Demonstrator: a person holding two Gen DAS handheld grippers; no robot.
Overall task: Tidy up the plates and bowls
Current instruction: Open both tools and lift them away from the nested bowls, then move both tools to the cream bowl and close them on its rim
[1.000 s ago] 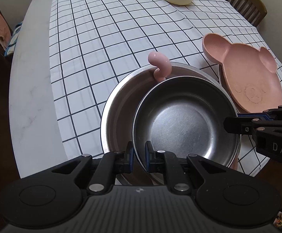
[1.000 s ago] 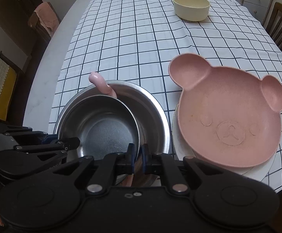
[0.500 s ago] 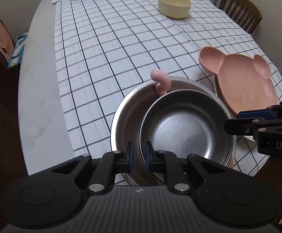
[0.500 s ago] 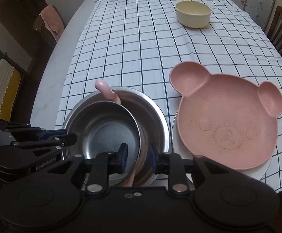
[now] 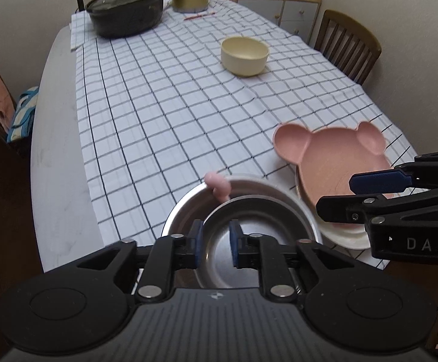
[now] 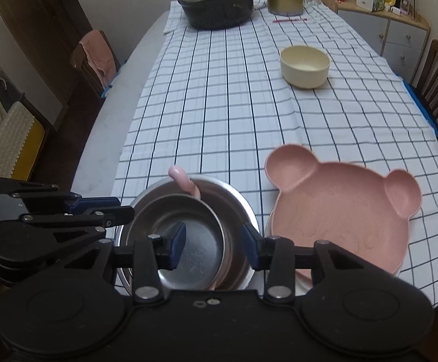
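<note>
Three bowls (image 6: pixel 305 65) – two steel; two plates (image 6: pixel 339 211); one pot (image 6: pixel 217 3)

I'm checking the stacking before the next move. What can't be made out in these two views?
- Pink curved piece: its lower end is hidden under the small steel bowl, both views.
- White plate: mostly covered by the pink bear plate.
- Large steel bowl: near rim hidden by gripper bodies.

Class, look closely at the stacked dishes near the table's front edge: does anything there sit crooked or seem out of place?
Yes. The smaller steel bowl sits off-centre in the larger steel bowl, with a curved pink handle poking up between their rims. The pink bear plate also overhangs the white plate beneath it.
</note>
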